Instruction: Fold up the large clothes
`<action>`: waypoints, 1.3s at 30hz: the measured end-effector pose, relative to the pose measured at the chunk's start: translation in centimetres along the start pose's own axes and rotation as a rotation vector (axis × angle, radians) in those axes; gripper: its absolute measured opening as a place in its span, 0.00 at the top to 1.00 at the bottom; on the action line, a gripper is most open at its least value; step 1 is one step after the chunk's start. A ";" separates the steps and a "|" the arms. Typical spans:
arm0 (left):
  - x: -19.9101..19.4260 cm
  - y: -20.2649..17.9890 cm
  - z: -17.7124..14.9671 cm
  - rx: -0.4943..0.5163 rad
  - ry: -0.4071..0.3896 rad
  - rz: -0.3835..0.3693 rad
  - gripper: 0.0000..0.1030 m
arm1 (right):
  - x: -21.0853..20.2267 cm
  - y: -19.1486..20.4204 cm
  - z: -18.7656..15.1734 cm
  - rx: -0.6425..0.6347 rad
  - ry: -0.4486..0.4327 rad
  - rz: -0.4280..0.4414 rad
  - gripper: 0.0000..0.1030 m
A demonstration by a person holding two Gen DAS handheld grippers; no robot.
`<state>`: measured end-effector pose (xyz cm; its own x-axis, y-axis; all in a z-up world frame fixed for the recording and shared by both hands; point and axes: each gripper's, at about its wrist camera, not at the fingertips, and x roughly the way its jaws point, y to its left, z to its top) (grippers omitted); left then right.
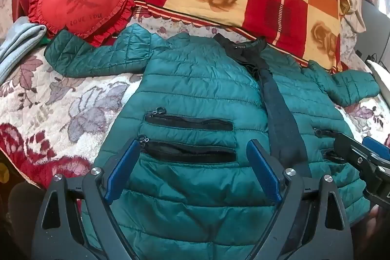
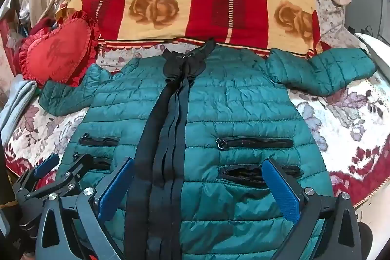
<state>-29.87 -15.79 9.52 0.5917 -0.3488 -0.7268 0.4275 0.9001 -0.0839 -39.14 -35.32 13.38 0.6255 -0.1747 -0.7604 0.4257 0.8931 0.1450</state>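
The teal quilted puffer jacket [image 2: 243,104] lies spread front-up on the floral fleece blanket [image 1: 61,99], sleeves out, collar toward the red-and-cream checked quilt [image 2: 195,4]; left gripper [image 1: 192,155] and right gripper [image 2: 198,174] hover above its hem, jaws spread, grasping nothing.

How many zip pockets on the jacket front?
4: two stacked pockets left of the black placket, upper, lower; two to its right, upper, lower. The hem is hidden.
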 end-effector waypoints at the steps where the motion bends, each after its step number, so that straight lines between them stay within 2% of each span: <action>1: 0.0 0.0 0.0 -0.001 0.001 0.000 0.13 | 0.0 -0.1 0.0 -0.001 -0.002 -0.001 0.00; 20: -0.1 -0.4 0.0 0.011 -0.024 0.024 0.13 | 0.6 0.7 0.1 0.009 0.005 0.003 0.00; 29: 0.5 -0.3 -0.1 0.005 -0.004 0.016 0.13 | 0.5 0.8 0.3 -0.001 -0.015 0.015 0.00; 31: 0.5 -0.3 -0.1 0.006 -0.005 0.016 0.13 | 0.6 0.4 0.3 0.000 0.008 0.014 0.00; 39: 0.6 -0.3 -0.1 0.012 -0.018 0.042 0.13 | 0.8 0.6 0.3 -0.013 -0.004 0.007 0.00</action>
<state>-29.72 -16.24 9.03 0.6213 -0.3156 -0.7172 0.4100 0.9109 -0.0457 -38.15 -35.05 13.03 0.6313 -0.1703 -0.7566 0.4132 0.8994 0.1423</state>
